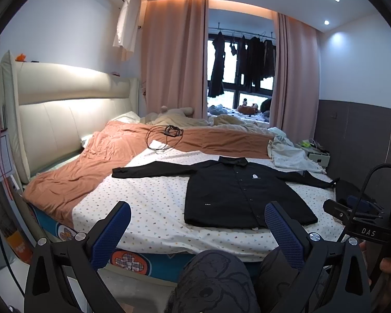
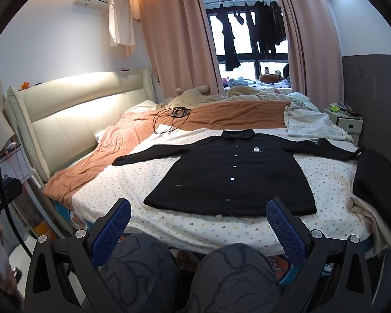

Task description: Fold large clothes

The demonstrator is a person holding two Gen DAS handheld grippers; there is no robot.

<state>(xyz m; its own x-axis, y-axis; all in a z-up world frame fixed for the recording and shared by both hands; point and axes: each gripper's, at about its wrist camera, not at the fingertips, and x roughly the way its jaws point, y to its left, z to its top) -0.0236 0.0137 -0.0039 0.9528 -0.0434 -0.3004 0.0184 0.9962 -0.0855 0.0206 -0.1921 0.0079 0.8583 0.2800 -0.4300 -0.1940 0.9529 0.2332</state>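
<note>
A black button-front shirt (image 2: 232, 172) lies flat and face up on the bed (image 2: 169, 224), on the dotted white sheet (image 1: 148, 208). Its collar points toward the far edge and its hem runs along the near edge, with a band of bare sheet between hem and mattress edge. Both long sleeves are spread outward: one reaches toward the headboard (image 1: 65, 109) side, its cuff stopping just short of the orange blanket (image 1: 73, 172); the other stretches to the opposite edge of the bed. The placket is buttoned (pale buttons catch the light in the right wrist view), and a small white logo sits on the chest.

The left tool (image 1: 197, 217) hangs off the near edge of the bed with its blue-padded fingers (image 1: 117, 224) spread wide, gripping nothing. The right tool (image 2: 198, 215) is likewise splayed and empty, also short of the hem. The person's patterned knees (image 2: 185, 274) sit below both.

The sheet between the near edge and the headboard-side sleeve is bare. A coiled black cable (image 2: 169, 120) lies on the blanket past the collar, crumpled pale bedding (image 2: 307, 120) sits at the far corner, and a dark bag (image 2: 380, 182) stands at the bed's edge near the outstretched cuff.
</note>
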